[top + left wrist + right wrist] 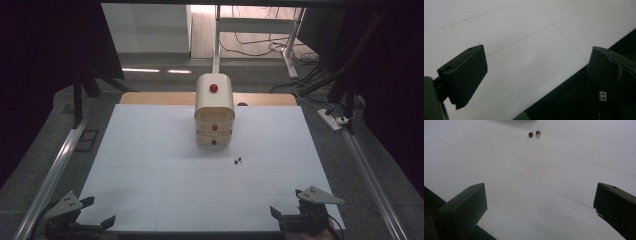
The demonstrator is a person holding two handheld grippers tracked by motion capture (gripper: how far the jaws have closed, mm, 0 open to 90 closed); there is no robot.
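Desk [150, 150]: white top | cream three-drawer cabinet [214, 109], red knobs: far centre | two small dark pins [238, 161]: just before cabinet, untouched | left claw [97, 211]: released, near-left corner | right claw [285, 202]: released, near-right corner

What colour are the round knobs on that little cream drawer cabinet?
Red. The round knobs on the small cream drawer cabinet show best in the high view.

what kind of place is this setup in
Probably a lab or test workshop: a white table inside a metal frame, cables and a power strip on the floor, and a small cream drawer cabinet as a prop.
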